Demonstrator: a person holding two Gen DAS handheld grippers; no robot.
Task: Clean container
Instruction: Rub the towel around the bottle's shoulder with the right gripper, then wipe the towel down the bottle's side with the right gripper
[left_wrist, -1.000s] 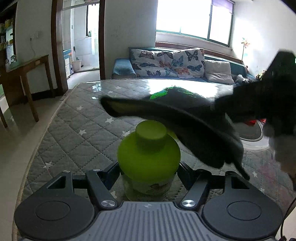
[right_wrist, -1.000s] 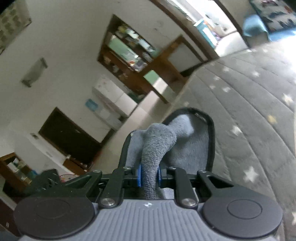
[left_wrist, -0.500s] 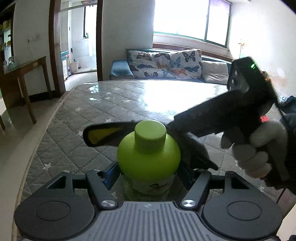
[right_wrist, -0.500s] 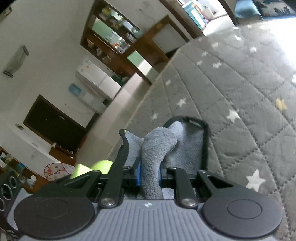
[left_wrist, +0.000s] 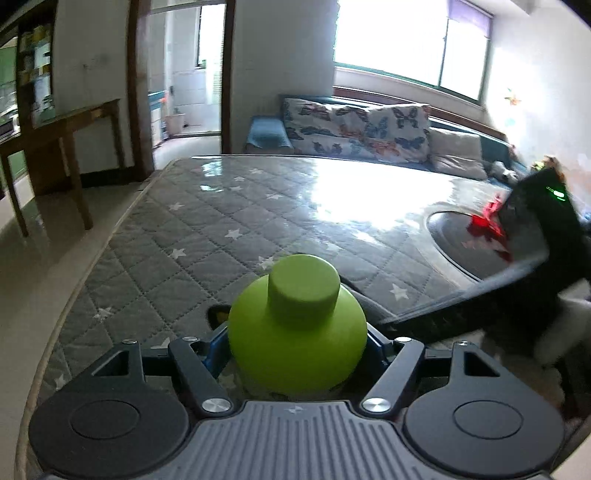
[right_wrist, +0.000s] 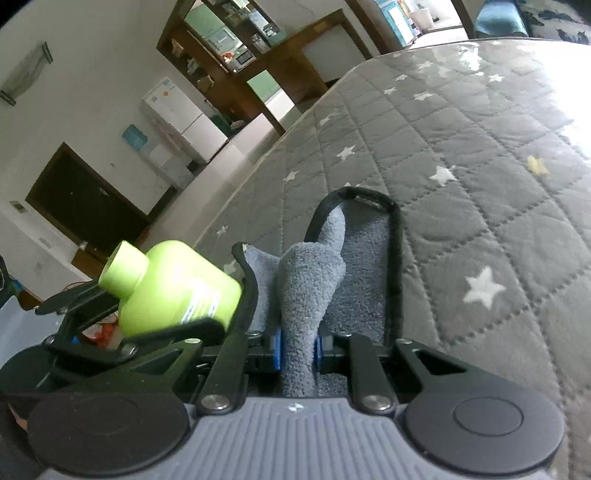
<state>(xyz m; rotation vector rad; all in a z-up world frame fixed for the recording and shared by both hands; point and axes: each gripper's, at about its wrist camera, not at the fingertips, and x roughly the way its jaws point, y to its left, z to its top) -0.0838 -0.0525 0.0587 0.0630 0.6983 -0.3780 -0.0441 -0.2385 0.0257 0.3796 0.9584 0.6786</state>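
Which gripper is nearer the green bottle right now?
Left. The left gripper is shut on the green bottle, fingers on both sides. The right gripper, shut on the grey cloth, sits beside the bottle with the cloth's edge against it.

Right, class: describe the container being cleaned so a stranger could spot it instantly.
Find the grey quilted table cover with white stars. Above its near edge, the left gripper is shut on a bottle. Its bright lime-green dome body and stubby round cap stand out from the grey fleece cloth beside it.

The right gripper (right_wrist: 297, 354) has swung its grey cloth (right_wrist: 314, 280) down beside the green container (right_wrist: 173, 284).
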